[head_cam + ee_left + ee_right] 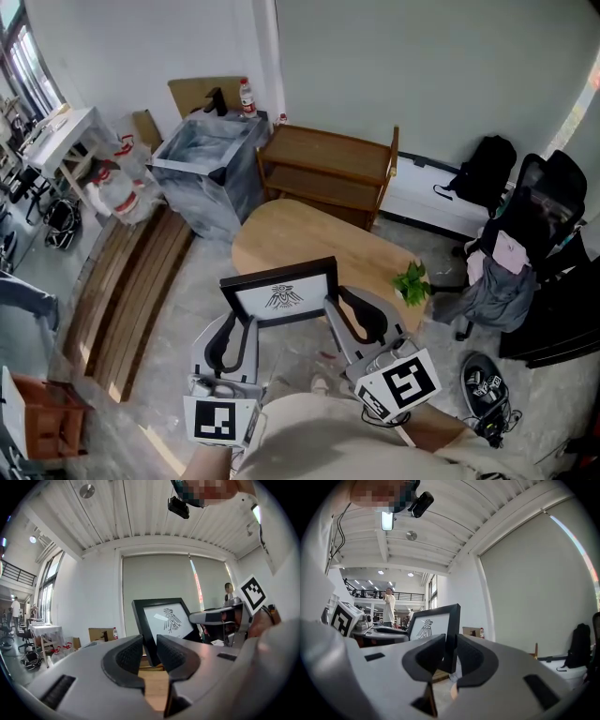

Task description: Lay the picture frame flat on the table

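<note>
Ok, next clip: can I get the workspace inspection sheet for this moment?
Surface: oval wooden table, light top.
Job's things: black picture frame, upright, bird print towards the person, not yet flat. Whether its lower edge touches the table cannot be told.
Clutter: small green plant near the table's right end.
Grippers: left gripper shut on the frame's left edge, right gripper shut on its right edge.
Cables: thin wires by the right gripper's marker cube.
Surroundings: wooden shelf behind the table, covered grey box with a bottle on top, planks on the floor, black backpack, shoes.
</note>
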A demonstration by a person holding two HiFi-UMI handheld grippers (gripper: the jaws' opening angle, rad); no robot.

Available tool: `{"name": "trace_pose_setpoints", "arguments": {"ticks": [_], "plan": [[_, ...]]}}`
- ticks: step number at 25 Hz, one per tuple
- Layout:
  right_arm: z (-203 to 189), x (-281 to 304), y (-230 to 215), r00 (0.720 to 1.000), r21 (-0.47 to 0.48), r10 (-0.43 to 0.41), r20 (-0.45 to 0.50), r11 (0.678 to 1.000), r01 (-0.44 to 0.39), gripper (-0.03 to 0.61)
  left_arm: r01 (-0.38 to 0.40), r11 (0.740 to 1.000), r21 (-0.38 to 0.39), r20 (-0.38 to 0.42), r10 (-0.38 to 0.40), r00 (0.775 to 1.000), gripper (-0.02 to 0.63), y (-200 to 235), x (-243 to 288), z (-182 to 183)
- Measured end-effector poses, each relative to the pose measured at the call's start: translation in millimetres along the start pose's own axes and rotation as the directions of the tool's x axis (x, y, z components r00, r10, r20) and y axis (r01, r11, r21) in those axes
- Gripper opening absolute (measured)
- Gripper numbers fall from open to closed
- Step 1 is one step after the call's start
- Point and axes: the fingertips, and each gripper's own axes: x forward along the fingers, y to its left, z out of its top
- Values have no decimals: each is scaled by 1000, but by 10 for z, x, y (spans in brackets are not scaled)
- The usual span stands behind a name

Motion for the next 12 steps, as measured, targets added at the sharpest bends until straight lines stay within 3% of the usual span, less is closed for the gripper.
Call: {"name": "trace_pose_setpoints", "arguments": {"ticks": [12], "plan": [[-149,268,-135,999,4,32,-16,999,-32,55,-33,999,-10,-16,33,999,87,121,230,-139]]}}
